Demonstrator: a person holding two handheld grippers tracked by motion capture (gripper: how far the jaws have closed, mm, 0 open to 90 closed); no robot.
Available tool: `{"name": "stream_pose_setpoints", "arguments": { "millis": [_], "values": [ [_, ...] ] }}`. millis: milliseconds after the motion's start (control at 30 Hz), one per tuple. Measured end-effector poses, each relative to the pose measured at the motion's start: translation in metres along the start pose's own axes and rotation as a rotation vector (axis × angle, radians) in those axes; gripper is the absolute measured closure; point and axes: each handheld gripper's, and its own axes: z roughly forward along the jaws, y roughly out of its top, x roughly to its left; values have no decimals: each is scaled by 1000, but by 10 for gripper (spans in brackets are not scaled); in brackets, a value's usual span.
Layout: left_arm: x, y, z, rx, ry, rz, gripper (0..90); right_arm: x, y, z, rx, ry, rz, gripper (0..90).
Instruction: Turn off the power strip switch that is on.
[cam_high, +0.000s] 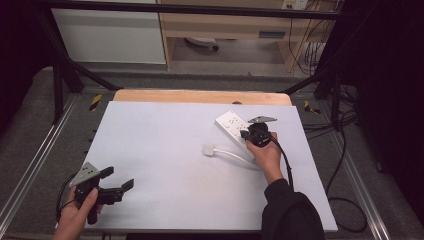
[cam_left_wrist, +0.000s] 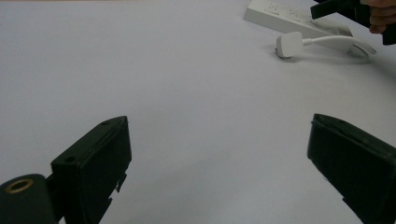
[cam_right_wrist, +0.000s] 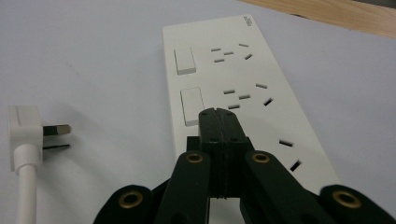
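Observation:
A white power strip with rocker switches and sockets lies on the white mat at the right. Its white plug lies loose on the mat beside it, cable attached. My right gripper is shut with nothing between its jaws; its tips sit over the strip next to the second switch. Whether they touch it I cannot tell. My left gripper is held open, empty, above the mat near the front left corner.
The white mat covers a wooden table whose bare edge shows at the back. Black cables trail on the floor at the right. Metal frame rails run along both sides.

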Motion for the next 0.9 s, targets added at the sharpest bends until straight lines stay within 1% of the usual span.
{"name": "stream_pose_setpoints", "arguments": {
  "millis": [200, 467, 567, 667, 900],
  "values": [
    [0, 0, 0, 2, 1, -6, 61, 2, 0, 2, 4, 7, -5, 900],
    [0, 0, 1, 3, -7, 0, 61, 4, -1, 5, 11, 16, -5, 900],
    [0, 0, 0, -3, -3, 2, 61, 4, -1, 5, 10, 12, -15, 900],
    [1, 0, 0, -8, 2, -5, 61, 4, -1, 5, 11, 8, -19, 900],
    [0, 0, 0, -3, -2, 3, 61, 4, -1, 5, 7, 16, -9, 900]
  ]
}}
